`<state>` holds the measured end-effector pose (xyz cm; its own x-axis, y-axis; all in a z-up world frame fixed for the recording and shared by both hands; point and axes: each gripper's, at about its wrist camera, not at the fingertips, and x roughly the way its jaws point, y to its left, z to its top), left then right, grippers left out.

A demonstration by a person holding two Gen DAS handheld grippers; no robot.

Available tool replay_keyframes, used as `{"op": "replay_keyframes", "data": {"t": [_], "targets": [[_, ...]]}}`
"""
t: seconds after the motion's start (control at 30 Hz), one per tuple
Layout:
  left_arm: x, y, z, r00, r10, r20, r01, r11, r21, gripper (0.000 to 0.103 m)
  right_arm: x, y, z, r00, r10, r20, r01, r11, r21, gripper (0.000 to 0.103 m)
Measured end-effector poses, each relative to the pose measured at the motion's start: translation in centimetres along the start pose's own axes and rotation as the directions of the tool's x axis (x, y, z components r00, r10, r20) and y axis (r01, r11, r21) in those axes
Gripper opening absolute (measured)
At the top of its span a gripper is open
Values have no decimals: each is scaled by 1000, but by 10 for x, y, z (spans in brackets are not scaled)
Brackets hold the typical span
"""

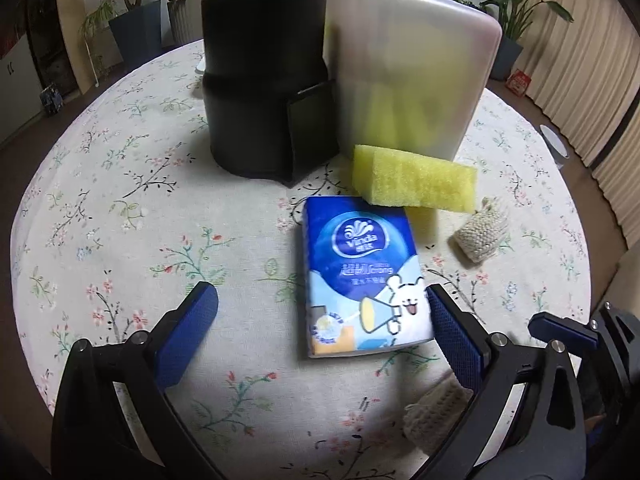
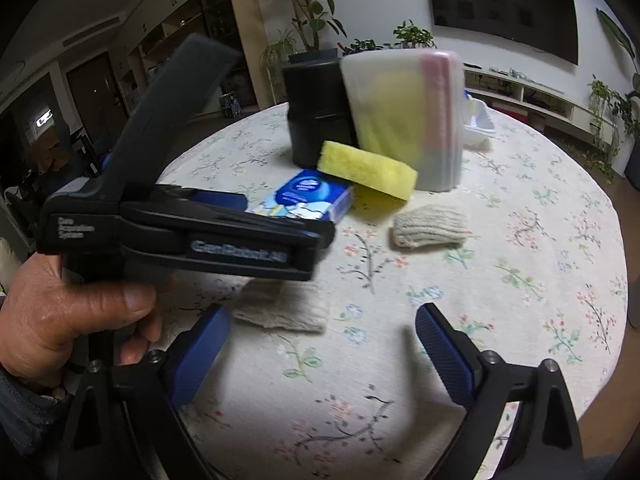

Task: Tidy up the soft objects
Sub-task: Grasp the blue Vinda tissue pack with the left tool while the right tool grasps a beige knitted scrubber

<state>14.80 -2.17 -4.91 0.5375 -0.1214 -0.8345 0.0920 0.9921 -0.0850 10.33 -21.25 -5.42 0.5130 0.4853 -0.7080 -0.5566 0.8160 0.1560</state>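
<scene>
A blue tissue pack (image 1: 360, 272) lies flat on the floral tablecloth, its near end between the blue pads of my open left gripper (image 1: 320, 320); the right pad stands beside its edge and the left pad is well clear. A yellow sponge (image 1: 416, 180) rests partly on the pack's far end. One beige knitted pad (image 1: 480, 236) lies to the right, another (image 1: 432, 412) under my right finger. My right gripper (image 2: 324, 340) hangs open over bare cloth, with the nearer knitted pad (image 2: 284, 308) just beyond its left pad. The tissue pack (image 2: 312, 196), sponge (image 2: 368, 168) and farther pad (image 2: 430, 226) lie ahead.
A black round container (image 1: 264, 92) and a translucent box (image 1: 408, 72) with yellow sponges inside stand behind the objects. A small white tray (image 2: 478, 120) sits behind the box. A hand (image 2: 60, 312) holds the left tool across the right wrist view. The round table's edge (image 2: 616, 280) curves at right.
</scene>
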Motion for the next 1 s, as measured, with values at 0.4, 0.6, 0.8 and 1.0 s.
{"op": "replay_keyframes", "data": {"t": [0.4, 0.6, 0.8, 1.0], "targets": [[-5, 16, -1, 1000, 25, 2, -25, 999, -26, 102, 24, 19, 3, 999, -42, -33, 41, 998, -44, 80], [-9, 20, -9, 999, 40, 8, -40, 999, -30, 102, 26, 20, 1, 997, -72, -26, 70, 996, -56, 82], [-8, 17, -8, 999, 50, 9, -49, 999, -21, 100, 27, 22, 2, 997, -74, -21, 73, 995, -67, 86], [-8, 15, -6, 998, 60, 10, -60, 998, -13, 98, 24, 23, 0, 996, -87, -19, 86, 993, -77, 83]]}}
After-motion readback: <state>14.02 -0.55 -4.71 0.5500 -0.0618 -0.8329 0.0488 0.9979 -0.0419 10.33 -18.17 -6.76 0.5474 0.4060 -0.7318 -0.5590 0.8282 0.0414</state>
